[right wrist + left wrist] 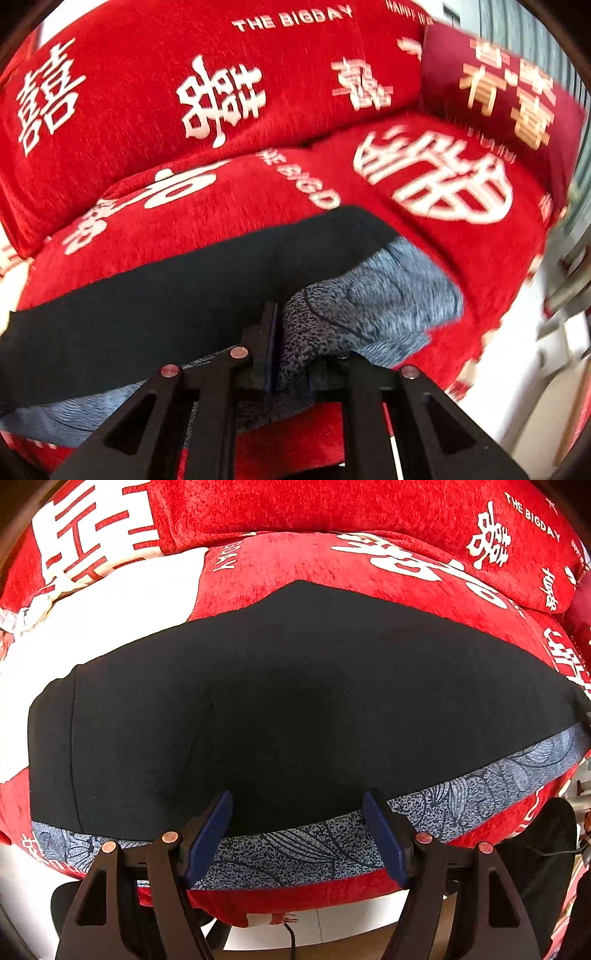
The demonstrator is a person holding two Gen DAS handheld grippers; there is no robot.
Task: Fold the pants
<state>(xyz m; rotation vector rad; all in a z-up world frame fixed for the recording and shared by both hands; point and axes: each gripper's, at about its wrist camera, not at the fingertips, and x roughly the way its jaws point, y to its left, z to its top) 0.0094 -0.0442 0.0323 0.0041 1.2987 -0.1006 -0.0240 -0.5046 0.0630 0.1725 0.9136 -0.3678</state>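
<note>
The dark navy pants (pixel 295 686) lie spread flat on the red sofa seat (pixel 369 565), with a blue-grey leaf-patterned band (pixel 480 786) along the near edge. My left gripper (pixel 297 834) is open, its blue pads on either side of that patterned band, holding nothing. In the right wrist view the pants (pixel 166 302) stretch to the left, and my right gripper (pixel 291 354) is shut on a bunched corner of the patterned band (pixel 388 295), which is lifted and creased over the fingers.
The red sofa back cushion (pixel 221 74) with white characters rises behind the seat. A darker red pillow (pixel 498 92) sits at the right end. A white patch of sofa cover (pixel 92 620) lies left of the pants. Pale floor (pixel 351 923) shows below the seat edge.
</note>
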